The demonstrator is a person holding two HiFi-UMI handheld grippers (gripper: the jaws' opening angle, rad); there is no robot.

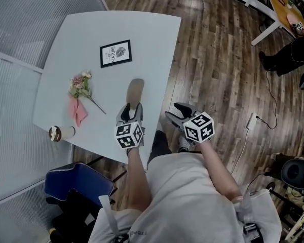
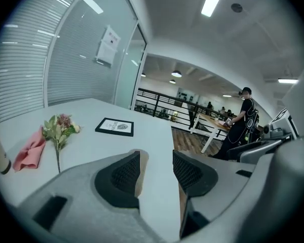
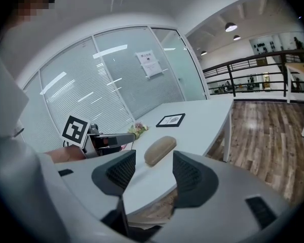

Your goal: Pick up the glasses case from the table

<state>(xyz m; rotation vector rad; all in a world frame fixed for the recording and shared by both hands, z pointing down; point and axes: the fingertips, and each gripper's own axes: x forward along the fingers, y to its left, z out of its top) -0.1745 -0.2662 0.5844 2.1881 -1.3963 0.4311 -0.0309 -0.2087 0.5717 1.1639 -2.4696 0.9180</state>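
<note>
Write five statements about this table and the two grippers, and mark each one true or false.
1. The glasses case lies on the white table. True.
2. The left gripper is clamped on the case. False: its jaws stand apart and grip nothing.
3. The framed picture lies farther from the person than the case. True.
4. In the head view, the flower sprig lies to the right of the case. False: it lies to the left.
5. The right gripper holds the framed picture. False: its jaws are apart and empty, beside the table's edge.
</note>
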